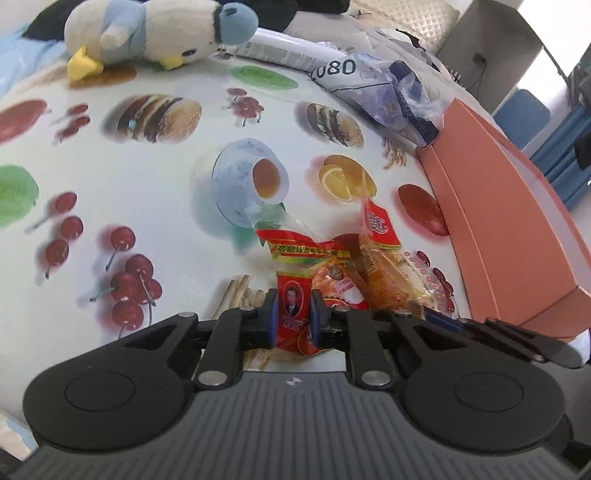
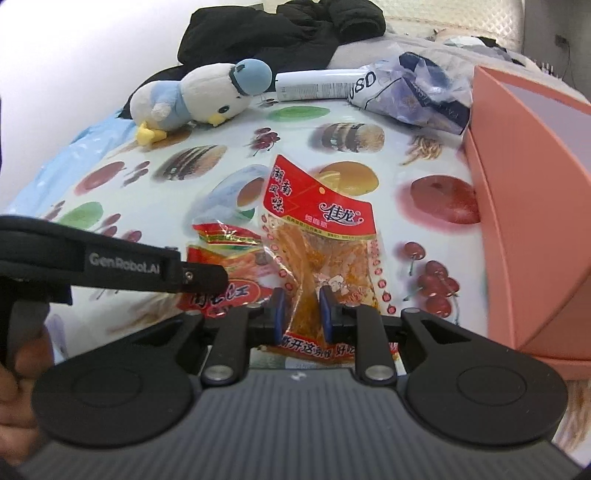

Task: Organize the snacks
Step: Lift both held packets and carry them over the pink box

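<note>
now | fruit-print tablecloth (image 1: pixel 147 206) | pink box (image 1: pixel 509 229) right | plush duck (image 1: pixel 147 29) far

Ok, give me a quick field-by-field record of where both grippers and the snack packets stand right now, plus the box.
left gripper: shut on red snack packet with a portrait label
right gripper: shut on clear packet of orange strips with a red header
packets: side by side, overlapping, on the fruit-print tablecloth
salmon-pink cardboard box: at right of both packets, open side not visible enough to judge contents
background: plush penguin toy, crumpled plastic bag
</note>
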